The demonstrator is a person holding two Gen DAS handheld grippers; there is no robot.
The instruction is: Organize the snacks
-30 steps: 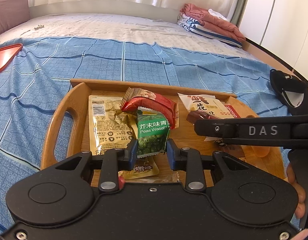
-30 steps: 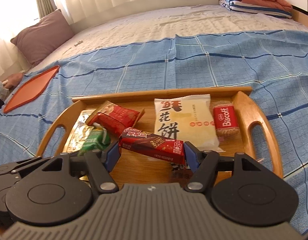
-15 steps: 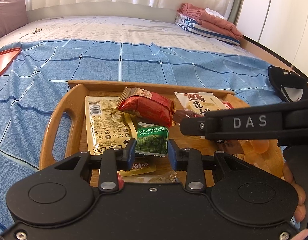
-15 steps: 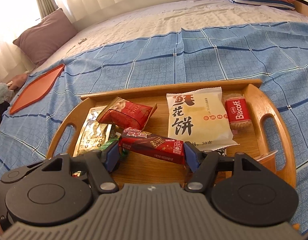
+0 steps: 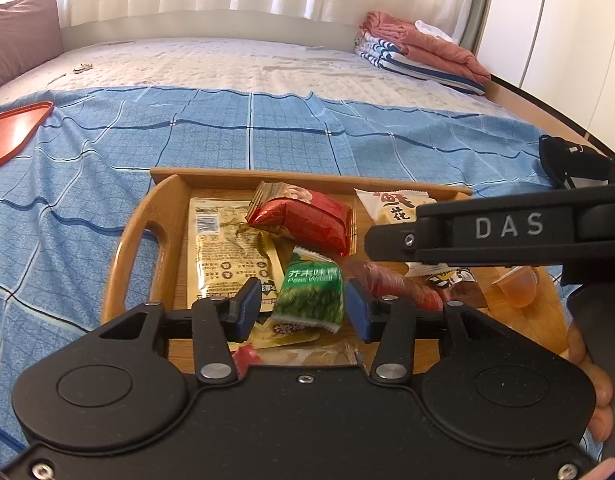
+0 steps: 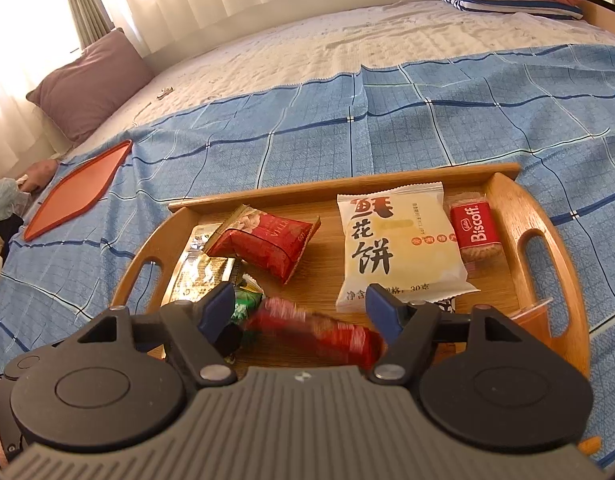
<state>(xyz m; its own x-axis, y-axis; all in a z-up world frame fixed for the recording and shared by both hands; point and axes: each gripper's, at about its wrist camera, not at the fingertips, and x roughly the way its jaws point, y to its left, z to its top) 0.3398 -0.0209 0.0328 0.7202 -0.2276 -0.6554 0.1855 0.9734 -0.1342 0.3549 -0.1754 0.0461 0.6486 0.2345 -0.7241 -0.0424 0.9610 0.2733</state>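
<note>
While both sets of jaws are opening over the wooden tray point(image 6: 503, 188), its oval handles and smooth grain are catching the light on the blue checked bedspread point(image 5: 107, 152). Between the blue pads of the left gripper point(image 5: 303, 310) a small crinkly green pea packet point(image 5: 313, 294) is standing tilted, with a gap showing on each side, so it is lying released rather than pinched. Under it a flat gold foil sachet point(image 5: 223, 248) is lying along the tray's left edge, and a puffy red foil pouch point(image 5: 307, 218) is sitting behind it toward the far edge. The right gripper point(image 6: 299, 312) is opening too; a long red glossy bar wrapper point(image 6: 319, 328) is lying blurred between its pads, touching the right one as far as can be told, loose from the left. Just behind the right pad a pillowy cream pastry bag point(image 6: 399, 244) with large dark characters is lying flat, and a red Biscoff biscuit point(image 6: 475, 232) is lying beside it near the right handle. At the tray's near right corner a small translucent orange jelly cup point(image 5: 517, 288) is sitting. In the left view the right tool's black finger arm is crossing over the tray's right half, hiding part of the pastry bag. Well off the tray, an orange plastic lid point(image 6: 75, 196) is lying on the bedspread's left side, and folded towels point(image 5: 423, 56) are resting at the bed's far right corner.
</note>
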